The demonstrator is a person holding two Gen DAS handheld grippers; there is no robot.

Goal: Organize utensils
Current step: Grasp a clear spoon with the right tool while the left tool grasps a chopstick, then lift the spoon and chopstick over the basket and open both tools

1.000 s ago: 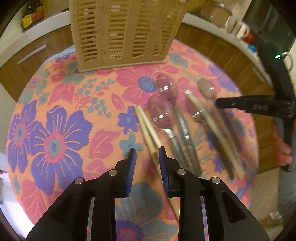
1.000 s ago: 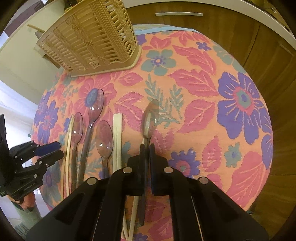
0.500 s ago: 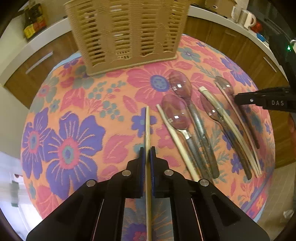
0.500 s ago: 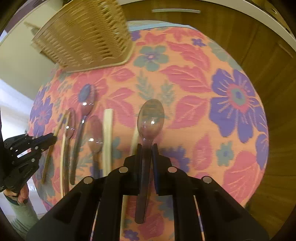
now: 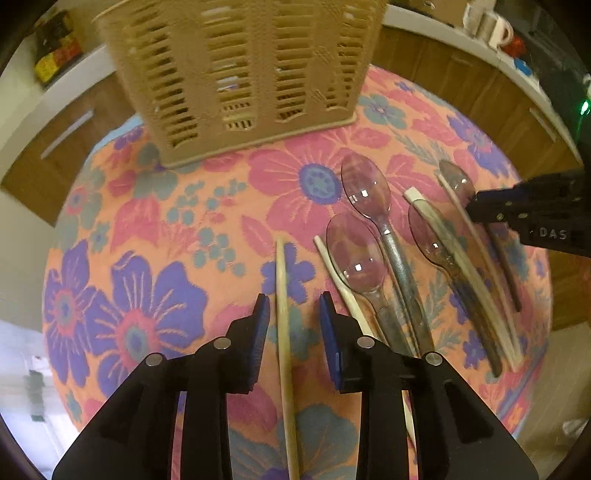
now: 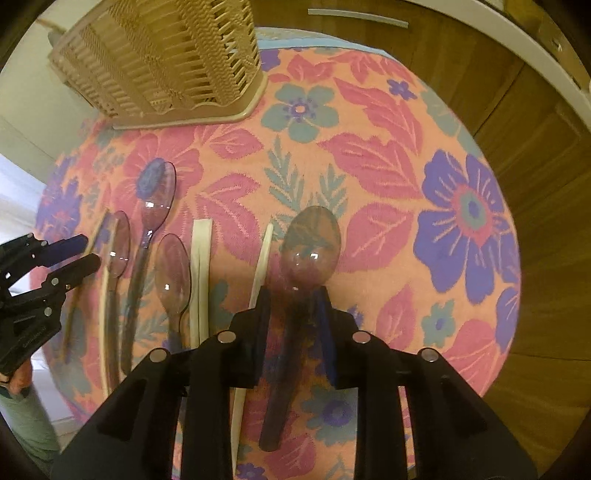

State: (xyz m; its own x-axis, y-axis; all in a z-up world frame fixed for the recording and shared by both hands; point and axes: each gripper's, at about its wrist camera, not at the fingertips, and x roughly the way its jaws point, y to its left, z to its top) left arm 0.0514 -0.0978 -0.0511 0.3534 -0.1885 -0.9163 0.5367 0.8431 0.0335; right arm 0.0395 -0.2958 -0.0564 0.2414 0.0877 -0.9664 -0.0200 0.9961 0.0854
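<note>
A beige slatted utensil basket (image 5: 240,70) stands at the back of the flowered table; it also shows in the right wrist view (image 6: 162,62). My left gripper (image 5: 294,317) is open, with a pale chopstick (image 5: 282,295) lying loose between its fingers. My right gripper (image 6: 293,310) is open around the dark handle of a clear plastic spoon (image 6: 310,243) that lies on the cloth. Several more clear spoons (image 5: 364,188) and chopsticks (image 6: 201,266) lie in a row between the two grippers.
The round table has a flowered cloth (image 5: 147,258) and drops off on all sides. Wooden cabinets (image 6: 517,110) and a white counter stand behind. Mugs (image 5: 495,26) sit on the counter at the far right.
Both grippers were shut half a second ago, the left on the chopstick and the right on the spoon. Both have opened, and the chopstick and spoon lie on the cloth.
</note>
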